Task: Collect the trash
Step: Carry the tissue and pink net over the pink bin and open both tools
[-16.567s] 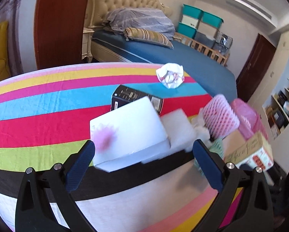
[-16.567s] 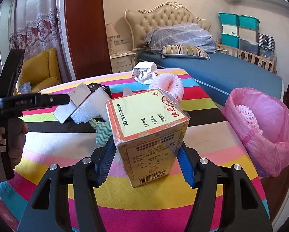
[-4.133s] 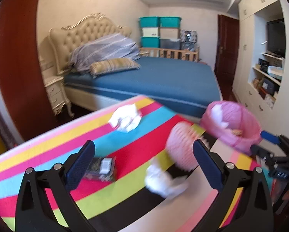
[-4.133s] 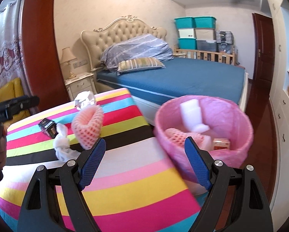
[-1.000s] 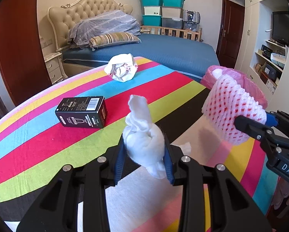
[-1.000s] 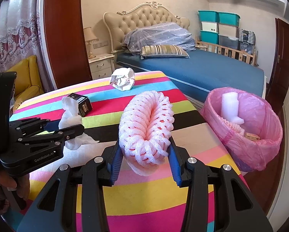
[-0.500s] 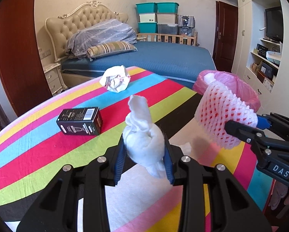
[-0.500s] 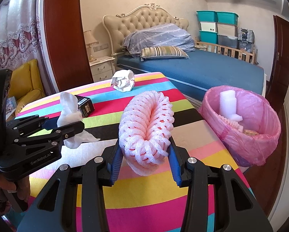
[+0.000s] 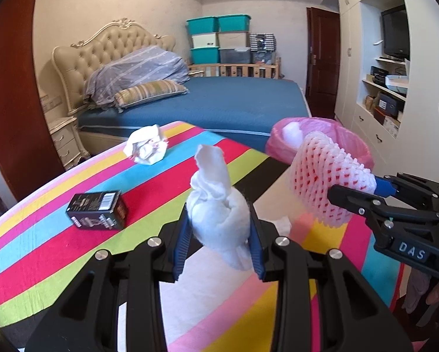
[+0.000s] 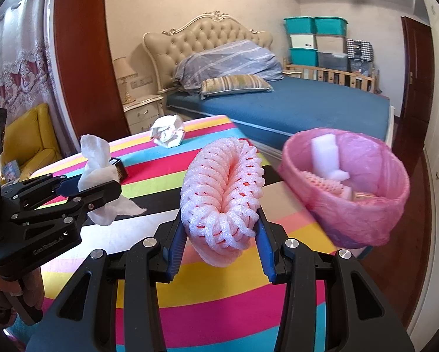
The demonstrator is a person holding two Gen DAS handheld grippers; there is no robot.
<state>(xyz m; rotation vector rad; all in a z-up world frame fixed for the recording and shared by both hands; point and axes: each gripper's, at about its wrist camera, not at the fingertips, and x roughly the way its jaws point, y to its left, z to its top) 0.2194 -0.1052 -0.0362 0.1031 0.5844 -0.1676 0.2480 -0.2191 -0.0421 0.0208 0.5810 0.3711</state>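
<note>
I have a white tissue wad (image 9: 218,220) clamped in my left gripper (image 9: 218,245) and a pink foam net (image 10: 222,196) clamped in my right gripper (image 10: 221,249), both lifted above the striped worktop (image 10: 219,299). Ahead and right of the right gripper sits the pink-lined bin (image 10: 363,223); a black box (image 9: 97,209) and crumpled paper (image 9: 146,148) lie ahead-left of the left one.

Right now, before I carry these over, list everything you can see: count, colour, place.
White crumpled tissue: 1, white, held above the table.
Pink foam fruit net: 1, pink, held above the table.
Crumpled paper ball: 1, white, table's far edge.
Small black box: 1, black, lying on the table's left side.
Pink-lined trash bin: 1, pink, beside the table's right edge, foam pieces inside.
Striped tablecloth: 1, multicoloured, covering the table.
Bed: 1, blue sheet, behind the table.
Storage bins: several, teal and clear, back wall.
Left gripper: shut on the tissue.
Right gripper: shut on the net.
</note>
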